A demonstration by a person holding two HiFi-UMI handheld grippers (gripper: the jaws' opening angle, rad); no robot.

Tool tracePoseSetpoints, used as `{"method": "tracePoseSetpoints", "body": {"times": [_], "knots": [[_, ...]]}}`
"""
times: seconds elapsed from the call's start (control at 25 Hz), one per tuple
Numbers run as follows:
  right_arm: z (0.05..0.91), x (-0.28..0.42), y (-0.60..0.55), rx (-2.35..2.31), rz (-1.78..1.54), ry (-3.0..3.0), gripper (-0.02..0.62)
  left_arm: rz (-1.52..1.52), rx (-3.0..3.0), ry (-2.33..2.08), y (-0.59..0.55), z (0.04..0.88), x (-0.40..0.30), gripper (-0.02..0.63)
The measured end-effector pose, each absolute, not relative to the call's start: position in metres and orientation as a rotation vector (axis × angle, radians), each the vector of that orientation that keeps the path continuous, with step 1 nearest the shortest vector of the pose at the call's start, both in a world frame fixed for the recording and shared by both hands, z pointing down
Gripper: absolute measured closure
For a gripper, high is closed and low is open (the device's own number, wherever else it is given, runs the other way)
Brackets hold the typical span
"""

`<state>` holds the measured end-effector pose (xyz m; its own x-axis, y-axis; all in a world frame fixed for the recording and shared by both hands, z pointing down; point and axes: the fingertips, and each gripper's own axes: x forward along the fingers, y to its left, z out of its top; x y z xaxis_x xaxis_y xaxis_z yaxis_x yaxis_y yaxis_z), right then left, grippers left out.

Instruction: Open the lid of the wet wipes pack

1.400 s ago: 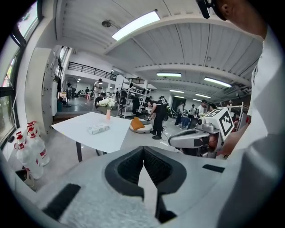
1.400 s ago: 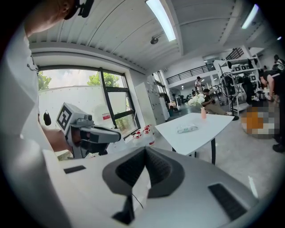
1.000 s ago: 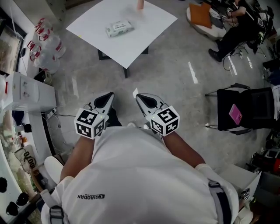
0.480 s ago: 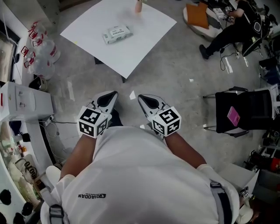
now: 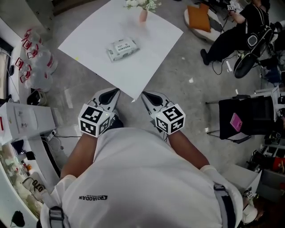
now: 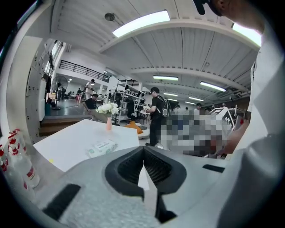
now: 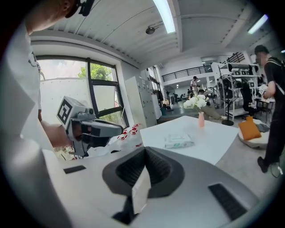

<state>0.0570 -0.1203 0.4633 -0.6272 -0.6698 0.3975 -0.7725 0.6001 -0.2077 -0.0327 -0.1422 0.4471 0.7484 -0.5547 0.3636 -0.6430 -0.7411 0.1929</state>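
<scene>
The wet wipes pack (image 5: pixel 122 48), white with green print, lies flat near the middle of the white table (image 5: pixel 93 31), its lid down. Both grippers are held close to the person's chest, just short of the table's near corner. My left gripper (image 5: pixel 116 91) and right gripper (image 5: pixel 144 95) are both shut with nothing in them. In the left gripper view the pack (image 6: pixel 101 147) lies well ahead of the shut left gripper (image 6: pixel 143 154). The right gripper view shows the pack (image 7: pixel 179 141) beyond the shut right gripper (image 7: pixel 144 153).
A pink vase with white flowers (image 5: pixel 142 13) stands at the table's far edge. Water bottles (image 5: pixel 38 62) and a white cabinet (image 5: pixel 24 118) are at the left. A black chair (image 5: pixel 249 118) and a seated person (image 5: pixel 236 31) are at the right.
The person has stepped toward the table: its near corner now lies just ahead of the gripper tips. Both grippers stay shut and side by side.
</scene>
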Motion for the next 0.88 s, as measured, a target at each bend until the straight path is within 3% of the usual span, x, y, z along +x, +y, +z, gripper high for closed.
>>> {"method": "tracePoseSetpoints", "body": {"times": [0.4, 0.88], "knots": [[0.448, 0.023, -0.227, 1.329, 0.524, -2.496, 0.589, 0.464, 2.725, -0.823, -0.251, 0.447, -0.07, 0.598], [0.452, 0.025, -0.266, 1.426, 0.528, -2.443, 0.589, 0.506, 2.745, -0.731, -0.296, 0.462, -0.068, 0.598]]}}
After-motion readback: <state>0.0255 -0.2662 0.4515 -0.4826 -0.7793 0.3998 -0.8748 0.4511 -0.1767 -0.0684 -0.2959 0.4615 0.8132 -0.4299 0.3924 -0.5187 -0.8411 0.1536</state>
